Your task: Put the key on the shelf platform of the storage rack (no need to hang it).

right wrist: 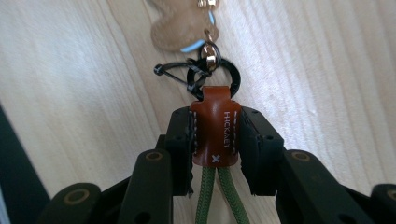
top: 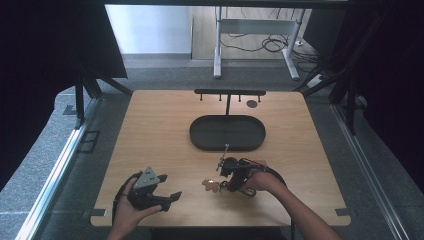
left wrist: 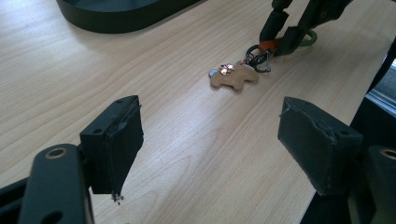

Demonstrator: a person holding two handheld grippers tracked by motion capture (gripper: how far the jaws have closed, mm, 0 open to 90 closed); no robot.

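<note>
On the worktop (top: 150, 130), the right hand-held gripper (right wrist: 215, 135) clamps the keychain's brown leather tab (right wrist: 215, 130), likely for lifting; the left hand-held gripper (left wrist: 210, 149) waits wide open.

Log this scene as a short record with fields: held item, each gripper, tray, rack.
held item: keychain, brown leather tab with green cord, black ring and tan charm
right gripper: shut on the leather tab
left gripper: open, nothing between its pads
tray: dark oval
rack: black hook bar behind tray
table: light wood
</note>
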